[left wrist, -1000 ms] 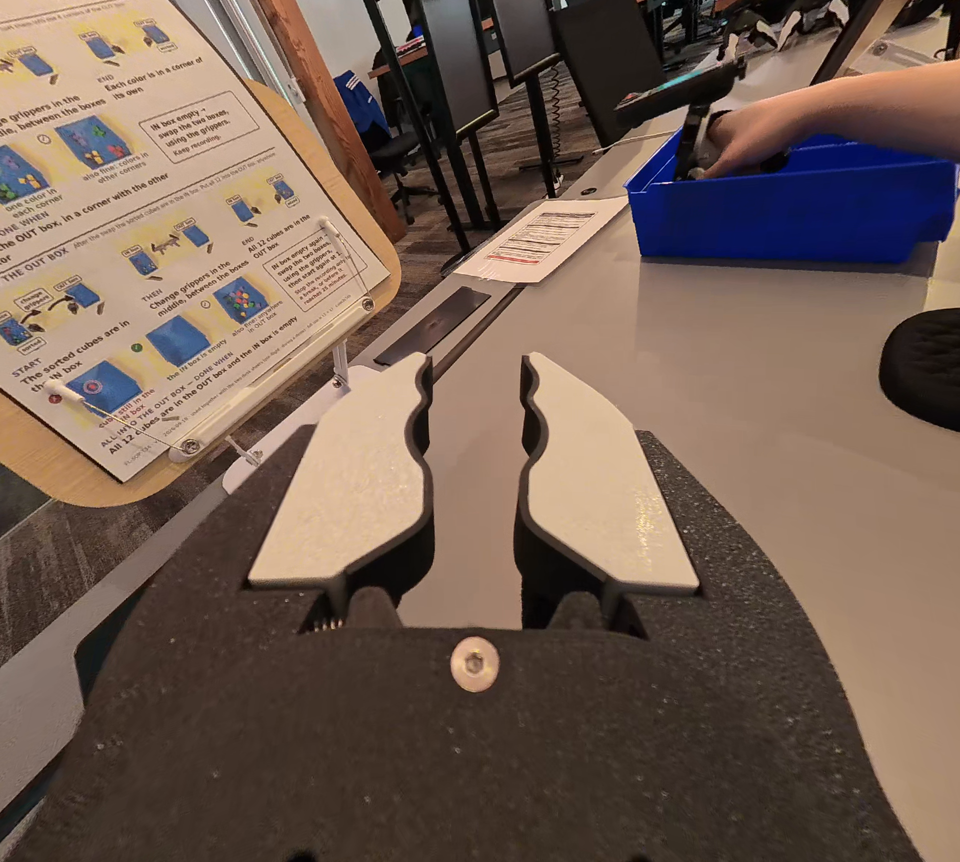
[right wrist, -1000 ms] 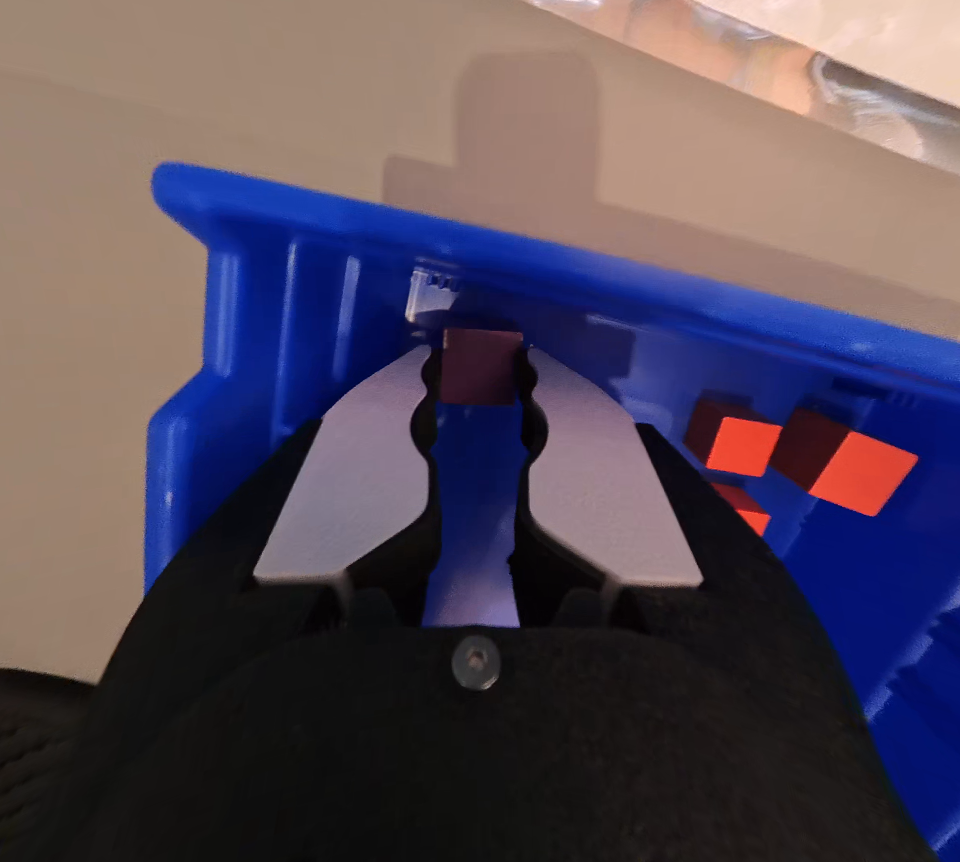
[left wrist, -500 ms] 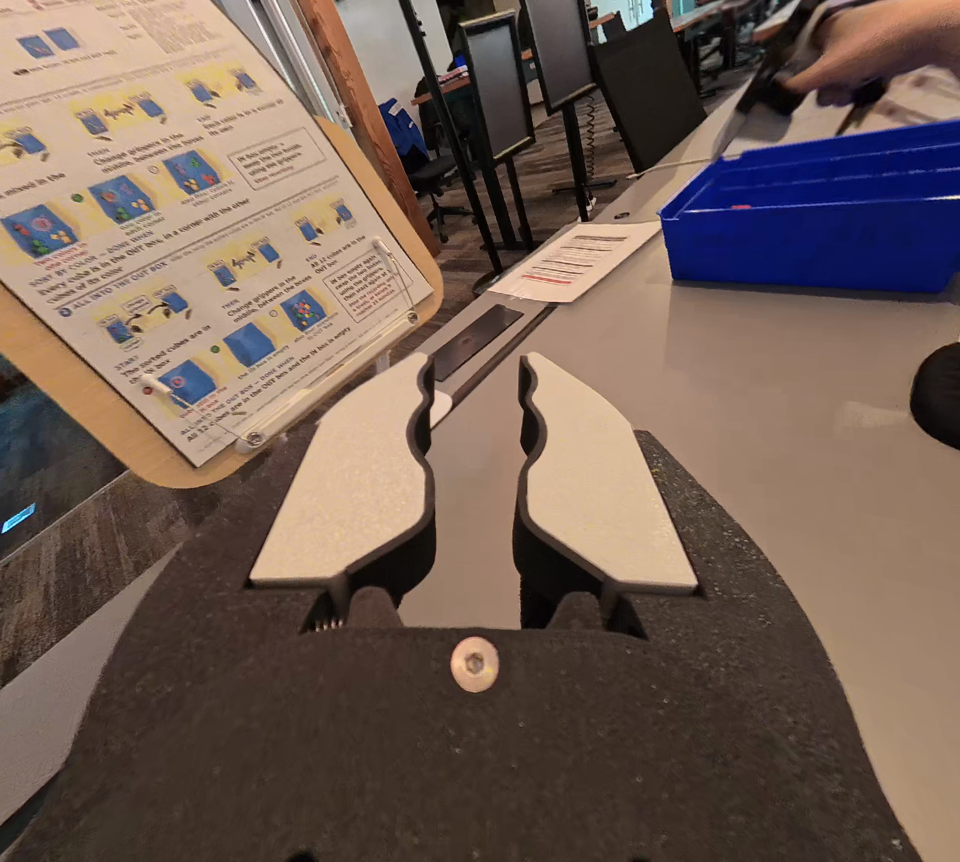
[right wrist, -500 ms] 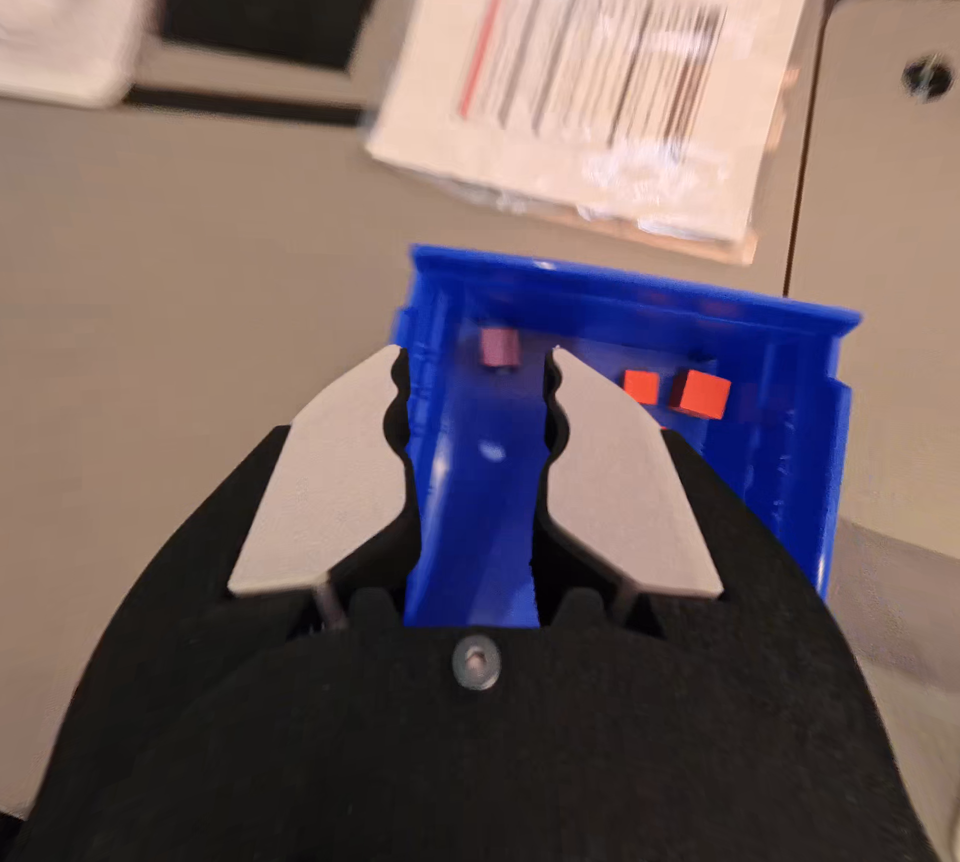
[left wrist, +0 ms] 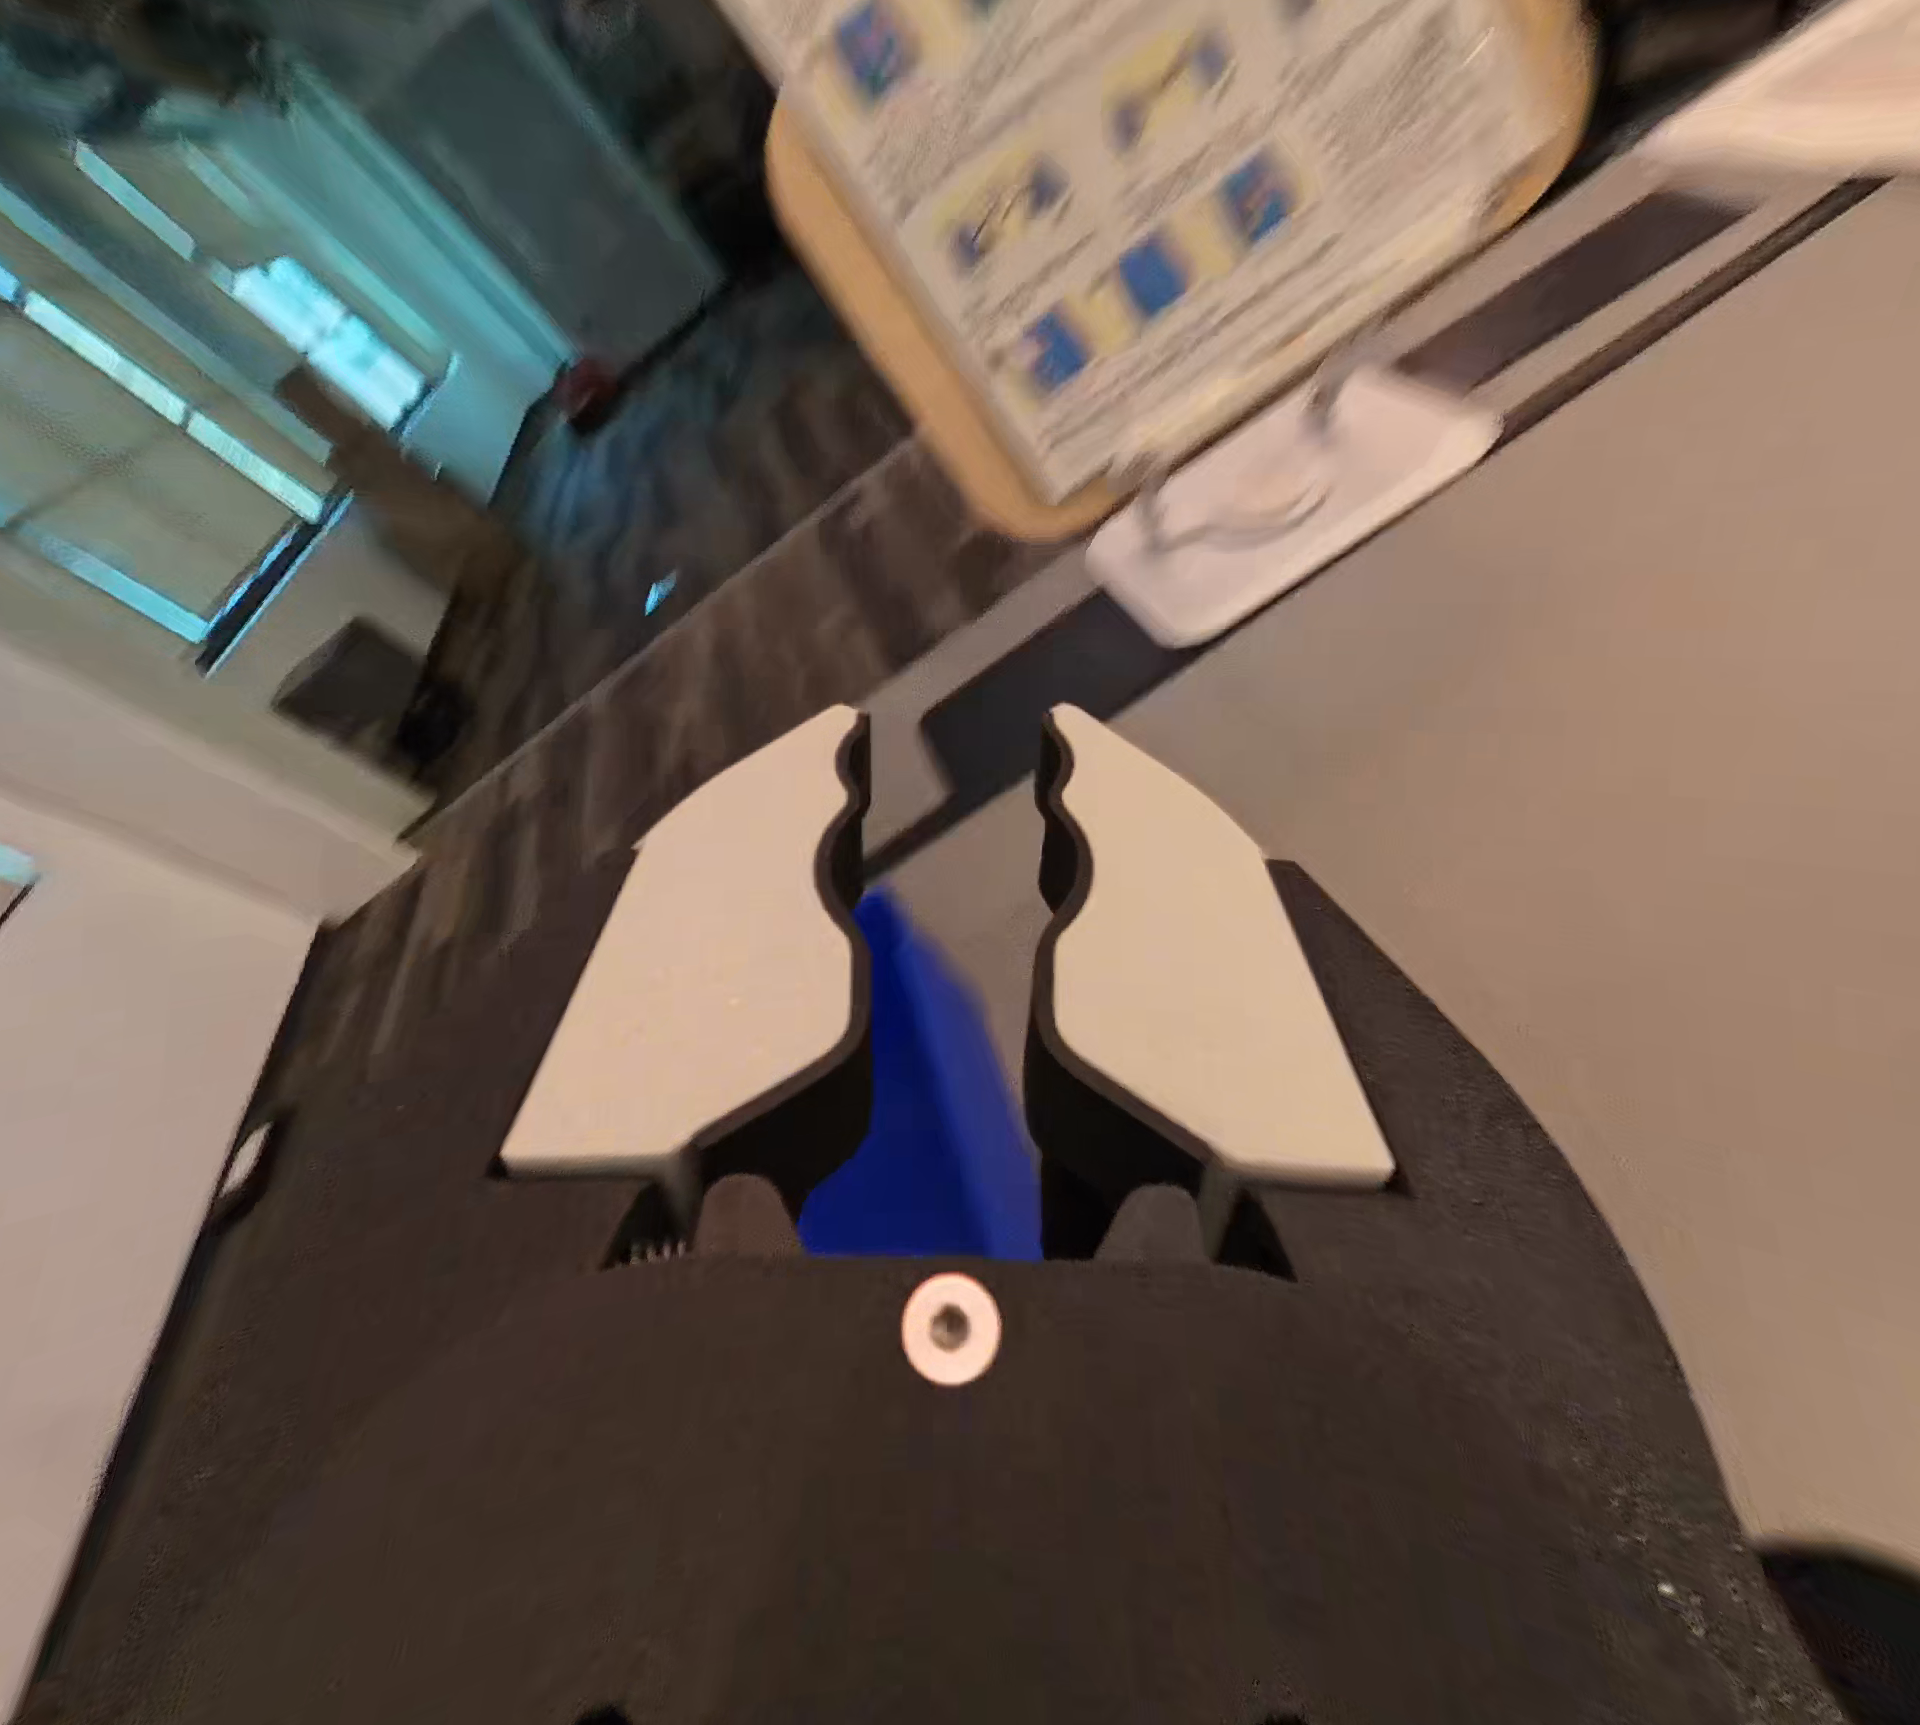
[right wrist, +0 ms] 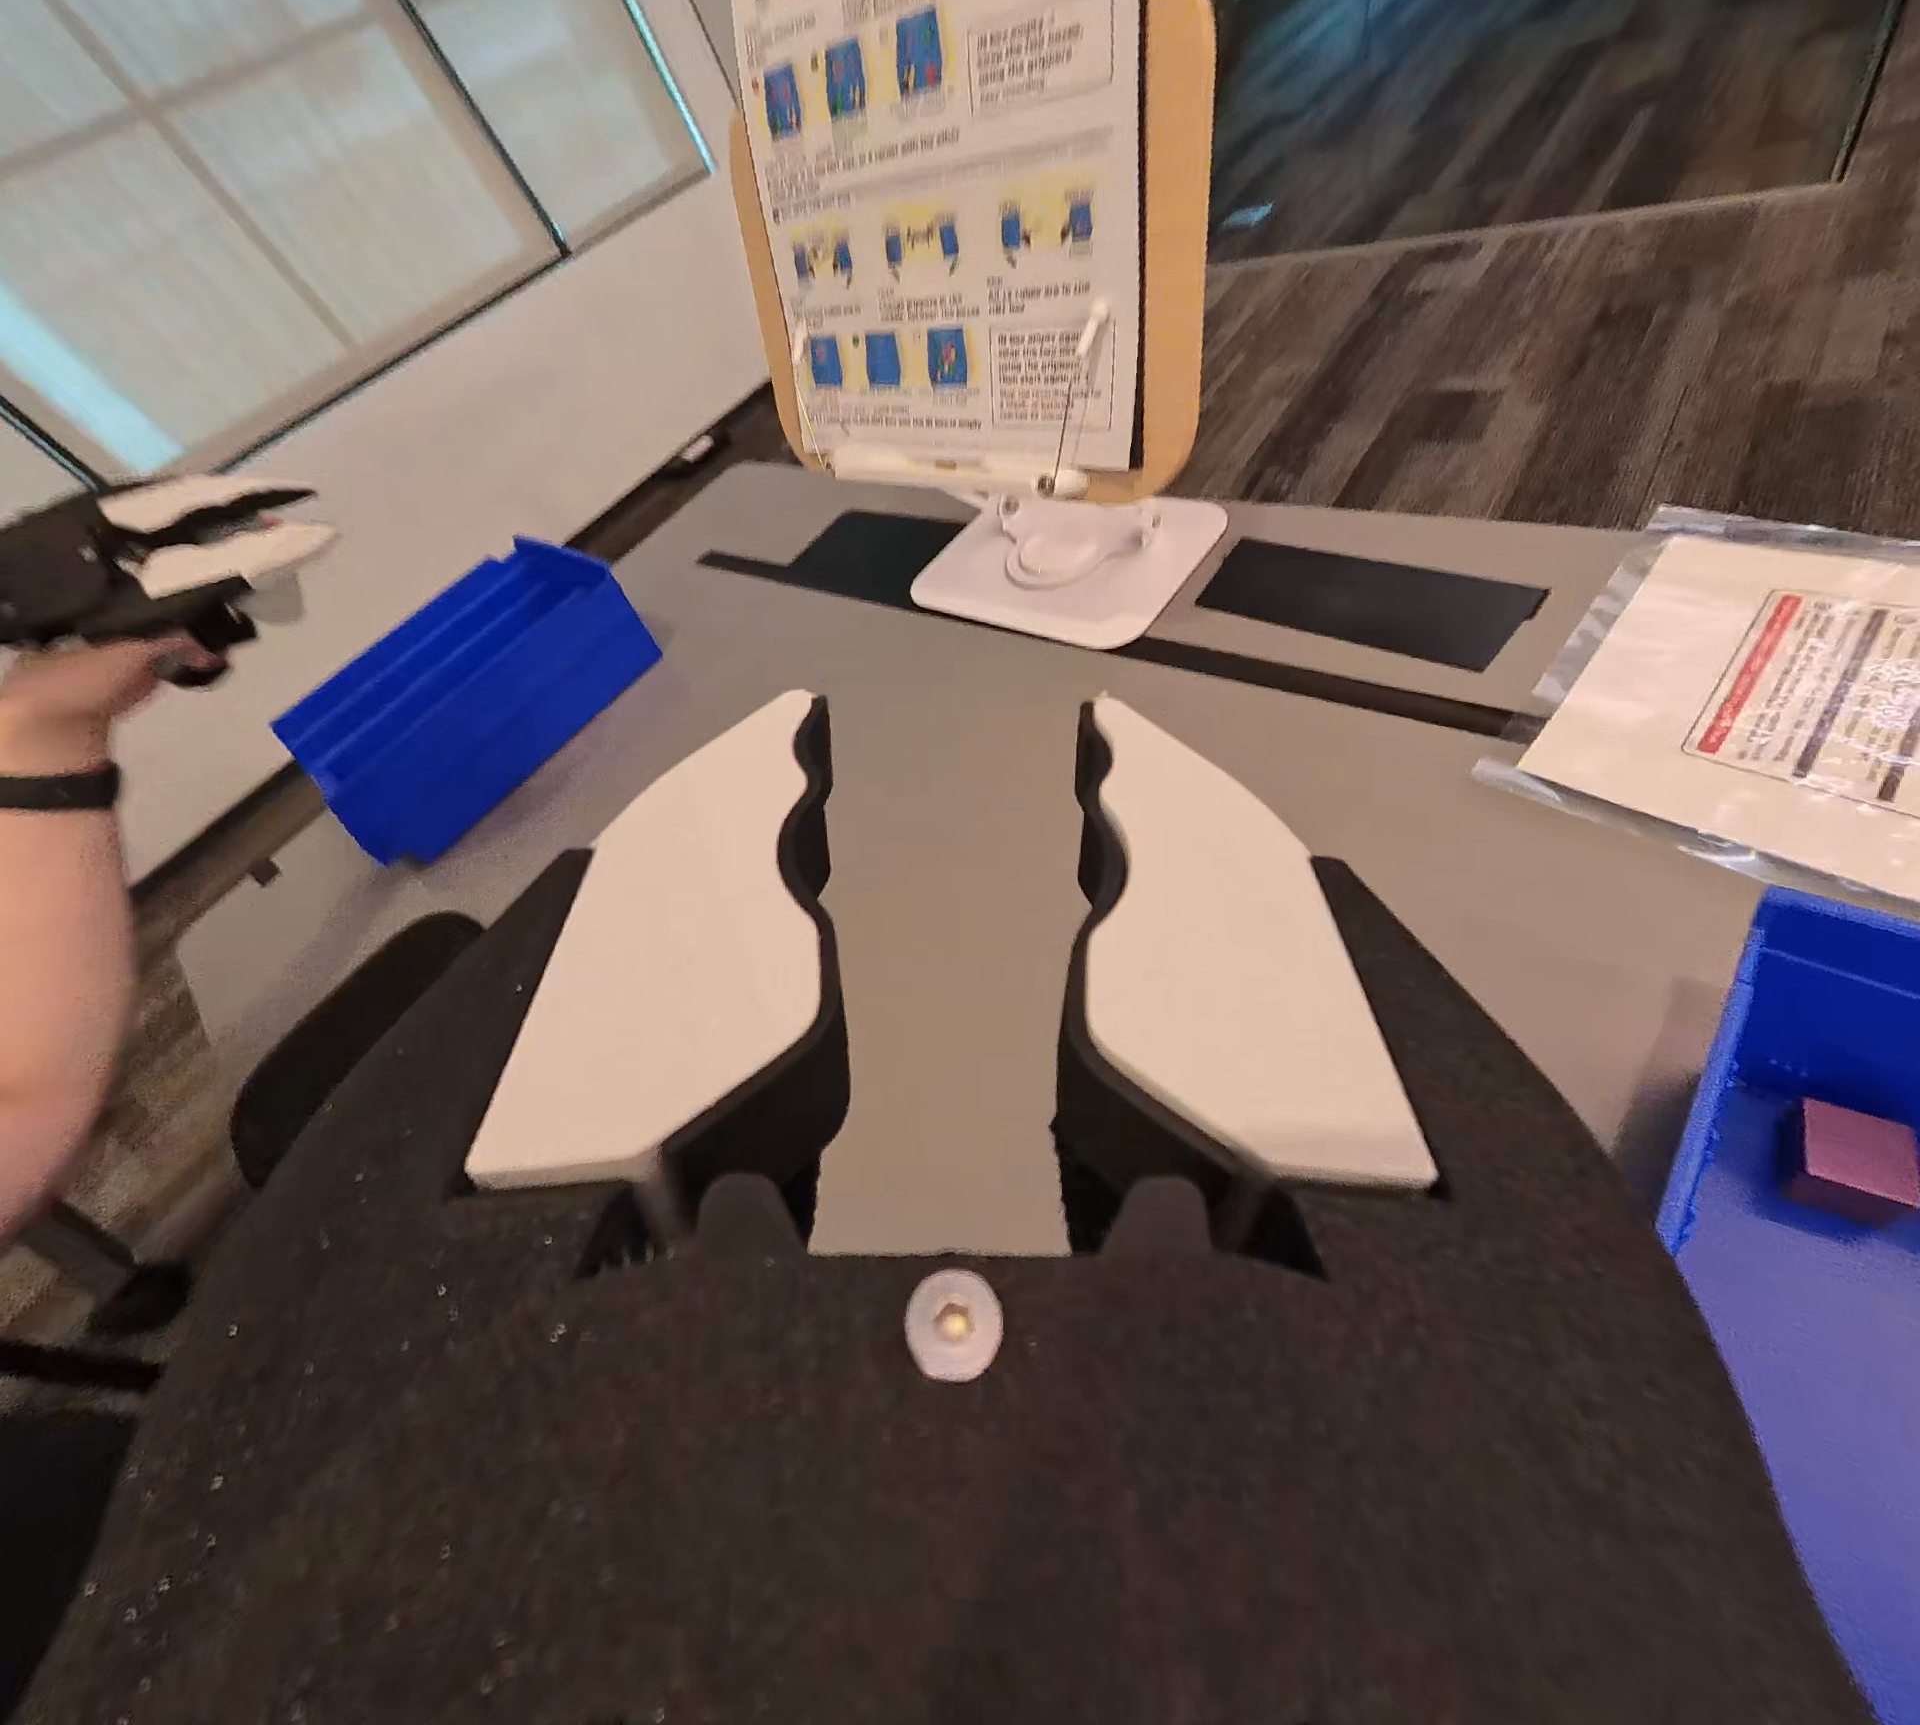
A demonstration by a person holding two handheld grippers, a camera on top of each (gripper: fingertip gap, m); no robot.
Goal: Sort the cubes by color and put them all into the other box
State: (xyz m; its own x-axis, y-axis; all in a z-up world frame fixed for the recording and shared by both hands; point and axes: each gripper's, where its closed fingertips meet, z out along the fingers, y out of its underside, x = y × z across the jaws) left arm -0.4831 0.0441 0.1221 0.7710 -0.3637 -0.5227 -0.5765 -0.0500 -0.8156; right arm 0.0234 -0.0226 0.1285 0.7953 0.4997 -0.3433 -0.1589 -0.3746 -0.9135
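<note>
Cubes, of which only a purple one (right wrist: 1858, 1164) is showing, are lying in the blue box (right wrist: 1808, 1000) at lower right of the right tongs (right wrist: 951, 714), spread and empty, while the left tongs (right wrist: 301, 517), also spread and empty, are hovering over the other box (right wrist: 468, 688) at left.

Glossy plastic box (right wrist: 457, 709), matt grey table (right wrist: 956, 896), wooden board (right wrist: 1174, 221).

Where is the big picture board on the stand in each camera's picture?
Left wrist view: the instruction board is blurred, tilted, top centre-right.
Right wrist view: it stands upright, top centre.
Shared landmark: its white base on the grey table.
</note>
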